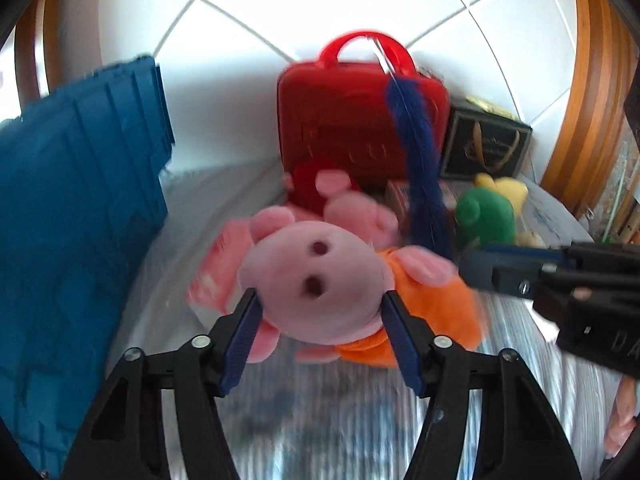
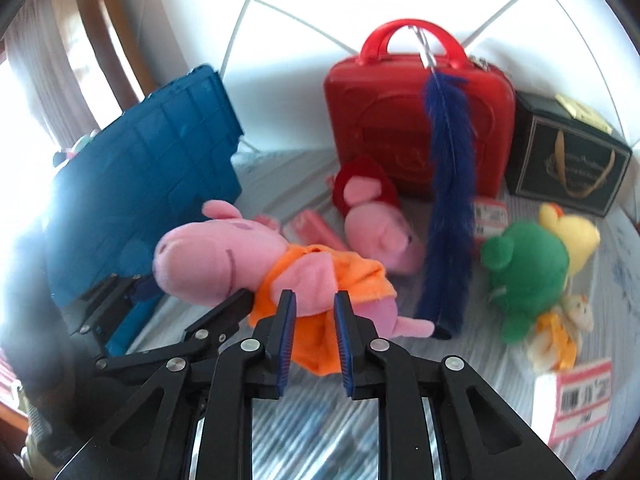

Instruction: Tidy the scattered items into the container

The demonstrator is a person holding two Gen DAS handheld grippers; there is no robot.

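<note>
Between both grippers hangs the pig plush in orange (image 1: 320, 280), lifted near the blue container (image 1: 80, 216). Your left gripper (image 1: 320, 336) clasps its soft head; your right gripper (image 2: 316, 340) pinches its dress. Judged light and squashy, it is best held by the bulk. Count: two pig plushes, one green plush (image 2: 524, 276), one blue feather (image 2: 448, 200).

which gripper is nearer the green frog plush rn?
Right. The right gripper is clamped on the orange-dressed pig, beside the green frog plush. The left gripper grips that pig's head, farther from the frog.
</note>
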